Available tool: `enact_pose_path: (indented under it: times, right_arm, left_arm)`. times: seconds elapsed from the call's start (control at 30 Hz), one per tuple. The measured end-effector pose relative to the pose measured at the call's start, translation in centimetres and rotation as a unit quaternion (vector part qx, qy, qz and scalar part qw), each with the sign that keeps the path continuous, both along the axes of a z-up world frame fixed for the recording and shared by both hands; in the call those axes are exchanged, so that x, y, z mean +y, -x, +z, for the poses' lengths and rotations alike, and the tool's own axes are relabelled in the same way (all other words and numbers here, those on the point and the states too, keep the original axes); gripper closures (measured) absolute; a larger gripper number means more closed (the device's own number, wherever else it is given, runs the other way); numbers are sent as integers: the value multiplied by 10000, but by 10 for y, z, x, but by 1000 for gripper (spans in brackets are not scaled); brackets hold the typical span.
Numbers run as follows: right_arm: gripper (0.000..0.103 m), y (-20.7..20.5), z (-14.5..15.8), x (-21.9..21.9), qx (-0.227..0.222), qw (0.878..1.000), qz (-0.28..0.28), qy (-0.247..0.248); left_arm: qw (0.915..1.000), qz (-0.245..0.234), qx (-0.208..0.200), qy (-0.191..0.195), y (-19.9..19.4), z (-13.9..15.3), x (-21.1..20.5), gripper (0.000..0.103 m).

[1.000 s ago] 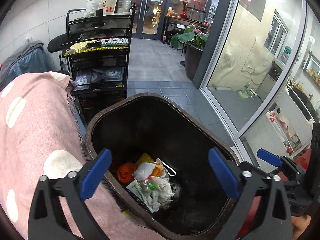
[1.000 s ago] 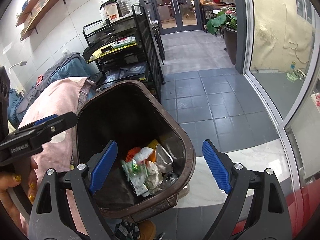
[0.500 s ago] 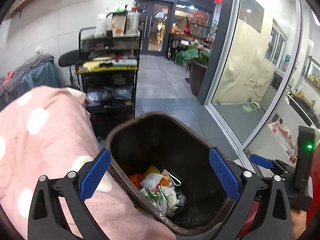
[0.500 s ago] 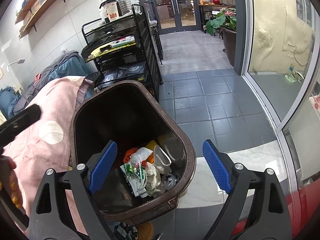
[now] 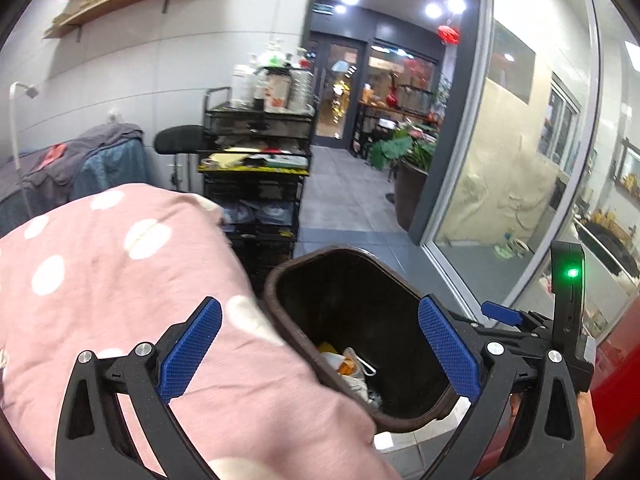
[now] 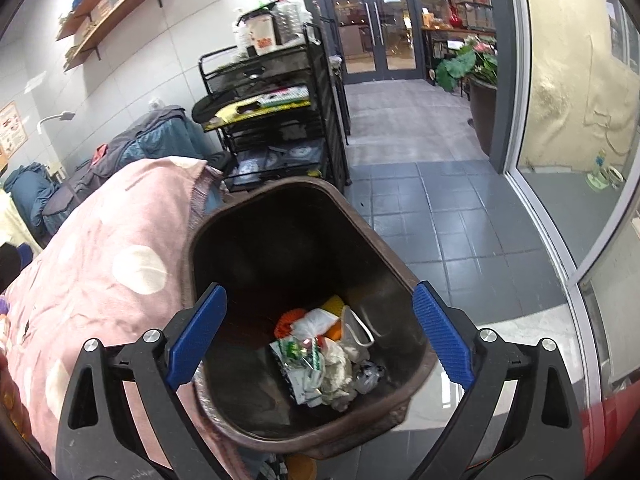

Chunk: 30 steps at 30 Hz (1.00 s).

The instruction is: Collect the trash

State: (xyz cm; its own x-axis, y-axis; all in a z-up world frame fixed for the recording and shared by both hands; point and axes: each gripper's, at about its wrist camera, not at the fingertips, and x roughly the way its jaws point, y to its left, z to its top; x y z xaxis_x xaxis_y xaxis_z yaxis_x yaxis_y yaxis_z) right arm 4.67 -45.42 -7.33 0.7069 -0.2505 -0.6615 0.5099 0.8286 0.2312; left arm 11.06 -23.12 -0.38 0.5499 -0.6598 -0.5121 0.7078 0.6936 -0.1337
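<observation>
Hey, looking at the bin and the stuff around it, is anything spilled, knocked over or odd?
Nothing stands out. The brown bin stands upright on the floor beside the pink spotted blanket, and the trash all lies at its bottom, none over the rim or on the tiles.

Pink dotted blanket (image 5: 120, 280) beside black shelf cart (image 6: 280, 120); potted plant (image 6: 476, 76) behind.

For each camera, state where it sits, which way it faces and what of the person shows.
Left wrist: on the left gripper, facing forward and down at the pink dotted blanket and brown bin; the right gripper shows.
Right wrist: on the right gripper, looking down into the bin at trash.
Shared: bin, blanket, black cart.
</observation>
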Motion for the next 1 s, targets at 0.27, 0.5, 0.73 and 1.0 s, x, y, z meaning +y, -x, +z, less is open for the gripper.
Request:
enact_pose_path:
  times: [0.27,0.5,0.73,1.0]
  right_arm:
    - [6,-16,21,53,-584,9978,300,101]
    - [6,-27,38,118,-894,9903,925,522]
    - [6,-14,52,183,-1228,9763,1251,1269]
    - [6,15,57,237,-1481,9591,1784,1623]
  left_arm:
    - [9859,1271,-1084,-45,20,6,69,6]
    - [9702,2133,-1145,18,32,7,126,6]
    - [9530,2755,-1257,90,56,5,165,6]
    - [9287,3461,-1309,227,84,-2,199,6]
